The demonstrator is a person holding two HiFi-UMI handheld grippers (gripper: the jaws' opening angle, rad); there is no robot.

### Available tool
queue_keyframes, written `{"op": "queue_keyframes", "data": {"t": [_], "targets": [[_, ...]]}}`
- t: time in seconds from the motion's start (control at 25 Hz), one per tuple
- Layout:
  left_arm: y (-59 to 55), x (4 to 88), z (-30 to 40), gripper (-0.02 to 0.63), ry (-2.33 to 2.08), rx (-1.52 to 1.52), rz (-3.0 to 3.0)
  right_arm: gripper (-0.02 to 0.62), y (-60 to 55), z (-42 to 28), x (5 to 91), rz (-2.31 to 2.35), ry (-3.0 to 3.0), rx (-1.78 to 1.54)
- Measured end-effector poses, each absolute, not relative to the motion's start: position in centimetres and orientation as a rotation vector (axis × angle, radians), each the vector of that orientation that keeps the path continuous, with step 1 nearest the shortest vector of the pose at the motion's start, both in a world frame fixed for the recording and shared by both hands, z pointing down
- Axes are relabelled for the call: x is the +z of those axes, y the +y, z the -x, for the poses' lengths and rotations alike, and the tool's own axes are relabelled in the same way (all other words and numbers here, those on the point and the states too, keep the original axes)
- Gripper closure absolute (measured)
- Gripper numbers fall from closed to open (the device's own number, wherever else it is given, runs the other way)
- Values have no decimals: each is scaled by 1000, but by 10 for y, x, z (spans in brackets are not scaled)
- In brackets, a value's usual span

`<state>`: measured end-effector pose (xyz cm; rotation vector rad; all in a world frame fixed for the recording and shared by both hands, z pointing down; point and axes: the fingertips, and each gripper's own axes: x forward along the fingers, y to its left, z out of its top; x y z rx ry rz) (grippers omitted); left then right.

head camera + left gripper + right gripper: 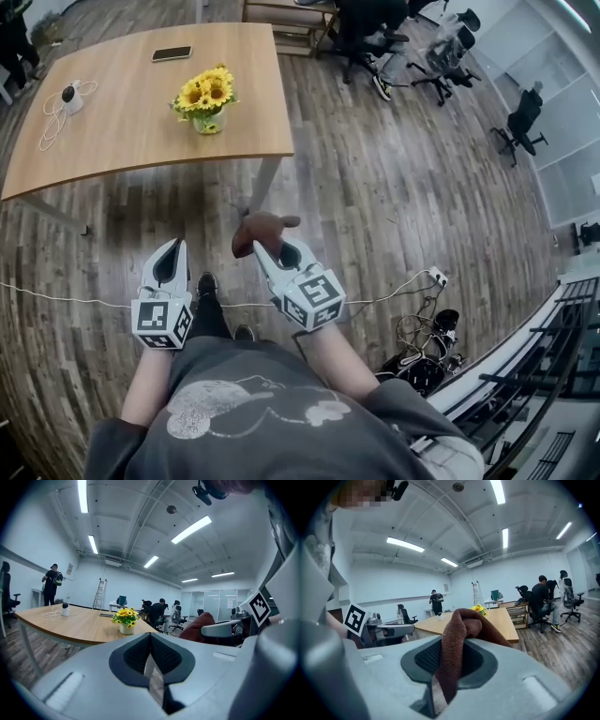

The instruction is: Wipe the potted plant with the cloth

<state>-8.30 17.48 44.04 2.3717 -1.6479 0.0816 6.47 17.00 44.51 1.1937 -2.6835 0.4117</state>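
Observation:
A potted plant (206, 98) with yellow sunflower blooms in a small pale pot stands on the wooden table (122, 112), near its right edge. It also shows far off in the left gripper view as the plant (125, 619) and peeks over the cloth as yellow blooms (478, 608). My right gripper (274, 249) is shut on a brown cloth (261, 230), which bunches up between its jaws as the cloth (457, 644). My left gripper (173, 251) is shut with nothing in it. Both grippers hang over the floor, short of the table.
A phone (172, 53) and a small white camera with a coiled cable (67, 98) lie on the table. A white cable (56, 298) runs across the wooden floor. Office chairs and a seated person (375, 37) are beyond the table. A ladder (99, 594) leans at the far wall.

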Motion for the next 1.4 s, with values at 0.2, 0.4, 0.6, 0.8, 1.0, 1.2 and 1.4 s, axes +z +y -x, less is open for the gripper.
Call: {"op": "queue_keyframes", "data": {"t": [0.2,0.4,0.6,0.8,1.0,1.2,1.4], "targets": [[124,437,93,588,-1626,62,-2391,531,123,-58,455,-1225,-2643,471],[79,441,104,588,-1576,90,-2402,531,75,-48,462,-1281,-2594,529],[42,443,112,588,-1484,46,-2425,531,40,-43,468,-1340,-2527,557],[9,454,120,586,-1402,57,-2447,531,11,-38,471,-1420,-2468,571],[-16,463,117,586,-1340,81,-2479,531,-13,-39,473,-1490,-2423,568],[-32,472,106,515,-1323,119,-2495,531,-28,-51,476,-1519,-2396,581],[-53,476,93,462,-1369,164,-2505,531,-62,-63,487,-1472,-2398,579]]}}
